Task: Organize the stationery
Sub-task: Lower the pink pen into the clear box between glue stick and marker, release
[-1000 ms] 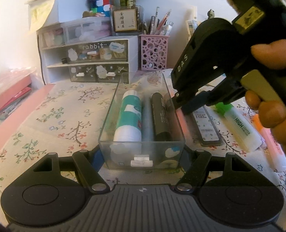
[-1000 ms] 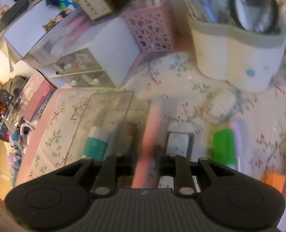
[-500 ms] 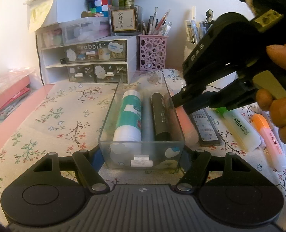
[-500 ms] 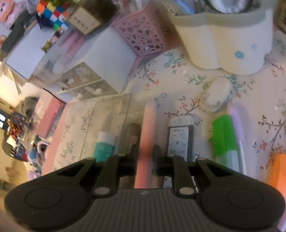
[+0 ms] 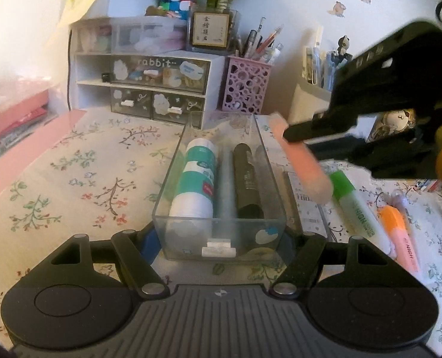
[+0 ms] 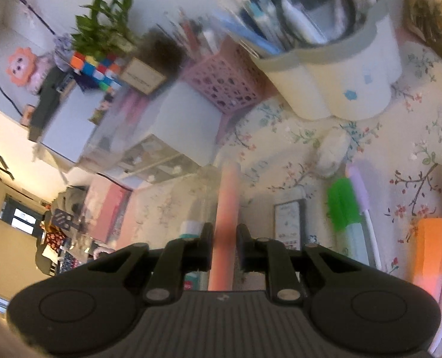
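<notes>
A clear plastic tray [image 5: 221,235] stands in front of me and holds a teal-and-white glue stick [image 5: 197,179] and a black marker [image 5: 246,176]. My left gripper [image 5: 221,246] is shut on the tray's near end. My right gripper [image 6: 224,238] is shut on a pink highlighter [image 6: 227,208], which also shows in the left wrist view [image 5: 301,161], lifted in the air just right of the tray. My right gripper [image 5: 295,137] comes in from the right there.
A green highlighter [image 5: 355,203], an orange-pink highlighter [image 5: 400,238] and a flat lead box [image 5: 306,205] lie right of the tray. A drawer unit [image 5: 158,89], a pink pen basket [image 5: 246,86] and a white pen pot [image 6: 340,83] stand at the back.
My right gripper has lifted the pink highlighter off the table and raised it beside the tray's right wall. My left gripper and the tray have stayed still.
</notes>
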